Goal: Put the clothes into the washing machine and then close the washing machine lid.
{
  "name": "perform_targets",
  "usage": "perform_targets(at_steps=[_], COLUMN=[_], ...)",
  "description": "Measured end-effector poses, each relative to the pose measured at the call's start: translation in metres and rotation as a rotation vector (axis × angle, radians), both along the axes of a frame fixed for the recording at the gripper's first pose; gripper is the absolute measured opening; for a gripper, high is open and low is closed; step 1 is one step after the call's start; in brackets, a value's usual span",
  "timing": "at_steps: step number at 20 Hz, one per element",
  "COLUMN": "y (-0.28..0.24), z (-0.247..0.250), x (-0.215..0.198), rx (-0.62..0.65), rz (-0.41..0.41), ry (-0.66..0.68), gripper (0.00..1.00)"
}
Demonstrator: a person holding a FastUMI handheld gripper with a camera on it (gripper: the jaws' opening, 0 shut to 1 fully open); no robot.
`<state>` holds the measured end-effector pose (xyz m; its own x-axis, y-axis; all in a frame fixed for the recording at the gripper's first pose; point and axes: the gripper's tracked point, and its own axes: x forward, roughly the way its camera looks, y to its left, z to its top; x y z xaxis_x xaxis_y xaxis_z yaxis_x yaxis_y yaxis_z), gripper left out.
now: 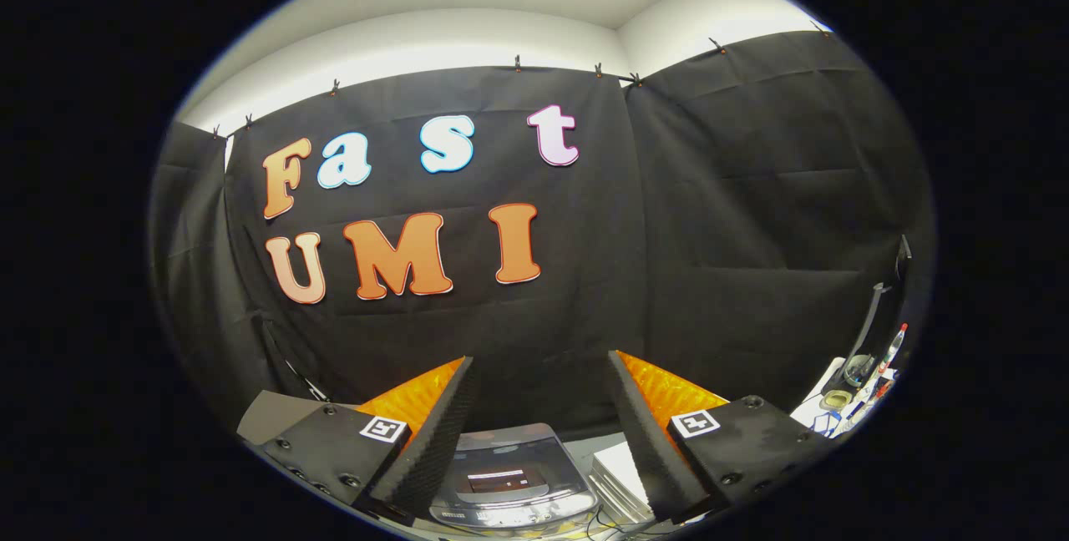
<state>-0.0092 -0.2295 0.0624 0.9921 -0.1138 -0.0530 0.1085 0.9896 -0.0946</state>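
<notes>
My gripper (pixel 541 361) is held high and stands open, with a wide gap and nothing between its fingers. Below the gap, low between the two fingers (pixel 443 432), sits the small washing machine (pixel 509 482). Its grey top with a glossy lid looks closed, and light reflects off it. No clothes can be made out in this view.
A stack of white flat things (pixel 622 478) lies just right of the machine. Further right, beyond the right finger, a cluttered table corner (pixel 860 395) holds small jars, a bottle and cables. A grey box edge (pixel 271 416) sits behind the left finger. The black cloth wall stands close behind.
</notes>
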Motion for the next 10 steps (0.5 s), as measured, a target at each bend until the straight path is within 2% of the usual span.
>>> perform_targets(at_steps=[10], y=[0.022], z=[0.013], x=[0.001], rx=[-0.007], rz=[0.008], ry=[-0.035], gripper=[0.99])
